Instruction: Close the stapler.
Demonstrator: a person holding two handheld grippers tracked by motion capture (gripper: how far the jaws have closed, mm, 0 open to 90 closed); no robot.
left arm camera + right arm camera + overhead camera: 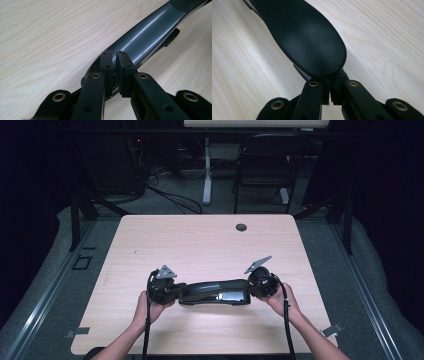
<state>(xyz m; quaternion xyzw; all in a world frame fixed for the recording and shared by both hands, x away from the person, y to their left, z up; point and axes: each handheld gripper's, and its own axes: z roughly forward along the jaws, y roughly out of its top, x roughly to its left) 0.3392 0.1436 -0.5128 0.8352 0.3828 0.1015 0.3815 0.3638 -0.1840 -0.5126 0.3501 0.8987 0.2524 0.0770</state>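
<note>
High view: I hold a long dark curved object, here called the handle point(215, 292), between my two claws above the near middle of the pale wooden surface point(200, 240). My left claw point(172, 292) meets its left end and my right claw point(252, 287) its right end; a hand point(150, 307) backs the left one and a hand point(280, 297) the right. Left gripper view: the left claw point(113, 62) is clamped on the thin edge at the end of the handle point(147, 32), whose glossy grey-blue back runs away to the upper right over the surface point(50, 32). Right gripper view: the right claw point(329, 87) is drawn nearly together under the broad, rounded, matt black end of the handle point(307, 37); I judge it clamped there, though the rounded end hides the contact itself. Whether the handle touches the surface or hangs just above it I cannot tell.
</note>
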